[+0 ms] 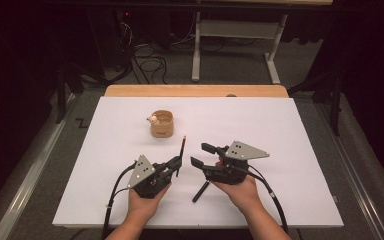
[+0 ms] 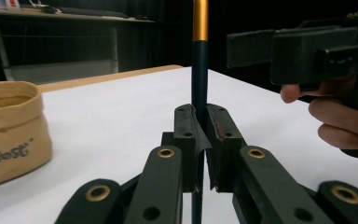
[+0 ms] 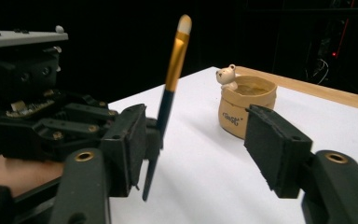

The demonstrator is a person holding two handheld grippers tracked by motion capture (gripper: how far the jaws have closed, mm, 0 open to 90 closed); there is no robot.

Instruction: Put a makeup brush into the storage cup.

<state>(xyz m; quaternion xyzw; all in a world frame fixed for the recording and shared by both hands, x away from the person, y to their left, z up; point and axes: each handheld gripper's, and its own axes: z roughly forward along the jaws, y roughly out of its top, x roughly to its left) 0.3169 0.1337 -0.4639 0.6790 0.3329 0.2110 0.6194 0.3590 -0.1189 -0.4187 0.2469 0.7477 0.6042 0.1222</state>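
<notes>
Makeup brush [image 3: 167,98] held upright
Dark handle, gold ferrule, pale tip; it tilts slightly, clamped near its lower end above the white worktop [image 1: 280,135].

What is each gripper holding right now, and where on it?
The left gripper clamps the brush on the dark lower handle, below the gold ferrule. The right gripper is open and holds nothing.
</notes>
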